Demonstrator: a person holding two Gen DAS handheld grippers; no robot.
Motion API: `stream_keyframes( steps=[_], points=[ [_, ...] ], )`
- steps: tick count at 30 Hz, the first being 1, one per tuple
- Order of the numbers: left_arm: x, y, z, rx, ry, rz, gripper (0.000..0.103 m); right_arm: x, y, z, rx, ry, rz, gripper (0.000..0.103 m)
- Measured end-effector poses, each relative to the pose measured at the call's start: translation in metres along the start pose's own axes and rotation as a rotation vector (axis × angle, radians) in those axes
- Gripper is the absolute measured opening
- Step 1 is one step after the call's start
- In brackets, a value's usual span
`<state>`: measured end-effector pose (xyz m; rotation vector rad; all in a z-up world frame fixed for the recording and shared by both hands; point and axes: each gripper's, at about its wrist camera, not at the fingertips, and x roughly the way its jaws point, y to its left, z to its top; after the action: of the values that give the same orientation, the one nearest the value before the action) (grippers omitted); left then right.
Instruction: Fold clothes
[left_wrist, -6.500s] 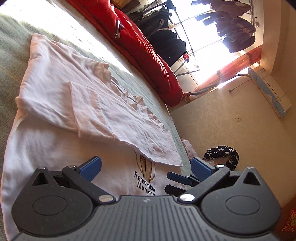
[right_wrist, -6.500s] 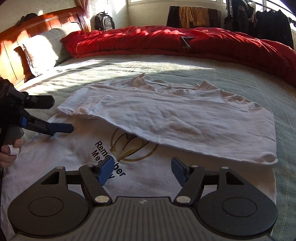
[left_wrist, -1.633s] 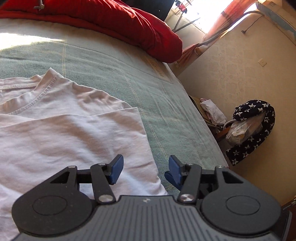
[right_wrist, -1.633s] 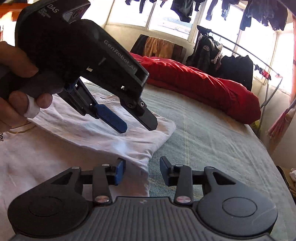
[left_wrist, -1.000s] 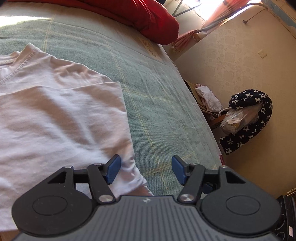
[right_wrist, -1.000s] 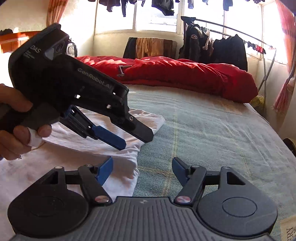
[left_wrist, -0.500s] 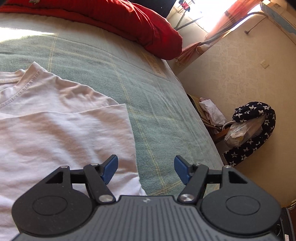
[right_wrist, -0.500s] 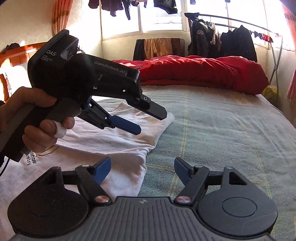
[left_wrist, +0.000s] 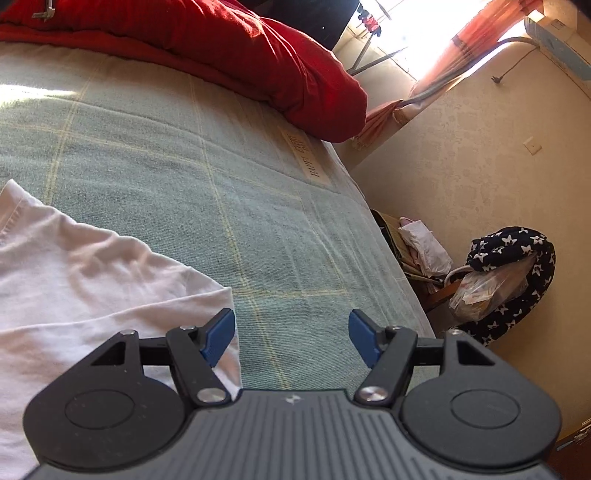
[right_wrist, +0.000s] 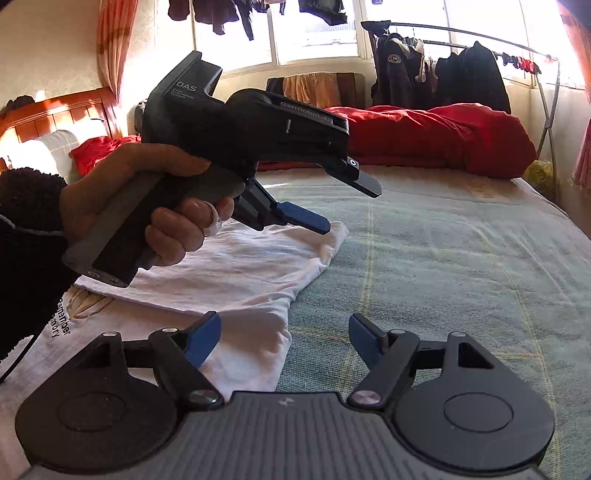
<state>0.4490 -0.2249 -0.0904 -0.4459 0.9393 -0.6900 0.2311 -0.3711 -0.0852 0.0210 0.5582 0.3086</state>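
- The left gripper (left_wrist: 291, 334) has its blue-padded fingers spread wide with nothing between them; its left finger (left_wrist: 218, 335) sits over the edge of the white T-shirt (left_wrist: 92, 280), though contact cannot be judged from this angle.
- The right gripper (right_wrist: 284, 338) is equally wide and empty, poised above the shirt's side edge, one finger over cloth, the other over the green blanket (right_wrist: 443, 266).
- In the right wrist view, a hand (right_wrist: 147, 206) in a dark fuzzy sleeve (right_wrist: 26, 229) grips the left tool's handle, nose tilted down above the shirt.
- The T-shirt lies partly folded on the blanket, one layer turned over the printed front.
- A red duvet (right_wrist: 436, 136) is bunched along the bed's far side.
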Motion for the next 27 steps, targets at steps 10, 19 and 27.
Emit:
stream_keyframes(
  steps=[10, 19, 27],
  points=[
    [0.032, 0.007, 0.019, -0.037, -0.002, 0.053, 0.068, 0.003, -0.007, -0.001, 0.015, -0.001, -0.003, 0.082],
    [-0.045, -0.003, -0.031, 0.001, 0.051, -0.007, 0.069, -0.013, -0.022, 0.001, 0.053, -0.036, 0.054, 0.088],
    [-0.031, -0.008, -0.072, -0.049, 0.100, -0.049, 0.081, -0.022, -0.036, -0.004, 0.076, -0.020, 0.047, 0.089]
  ],
)
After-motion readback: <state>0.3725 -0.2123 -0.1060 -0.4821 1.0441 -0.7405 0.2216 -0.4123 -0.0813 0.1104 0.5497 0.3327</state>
